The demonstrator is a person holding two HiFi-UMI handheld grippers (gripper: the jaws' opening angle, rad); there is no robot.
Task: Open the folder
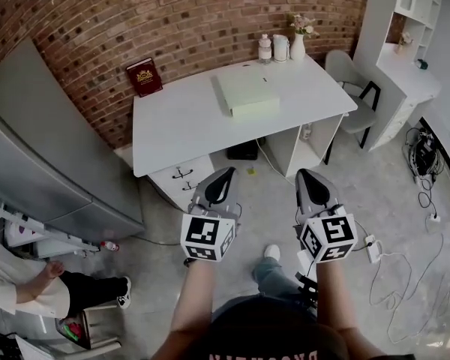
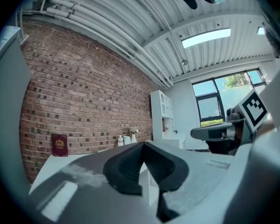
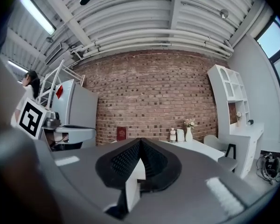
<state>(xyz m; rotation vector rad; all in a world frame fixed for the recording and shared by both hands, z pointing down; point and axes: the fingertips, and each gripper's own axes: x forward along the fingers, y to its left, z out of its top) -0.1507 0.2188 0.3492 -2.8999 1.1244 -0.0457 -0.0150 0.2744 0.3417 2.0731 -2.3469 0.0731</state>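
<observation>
- While the person stands back from the furniture, the left gripper (image 1: 226, 172) and right gripper (image 1: 305, 172) are held level, each with its jaws pressed together on nothing.
- Both grippers are well apart from the white desk (image 1: 172, 133); neither touches it.
- The pale green folder (image 1: 246, 92) lies flat and closed on the desk, towards its far side.
- Judgement: no step is done. The approach, the grip on the cover and the lift all remain.
</observation>
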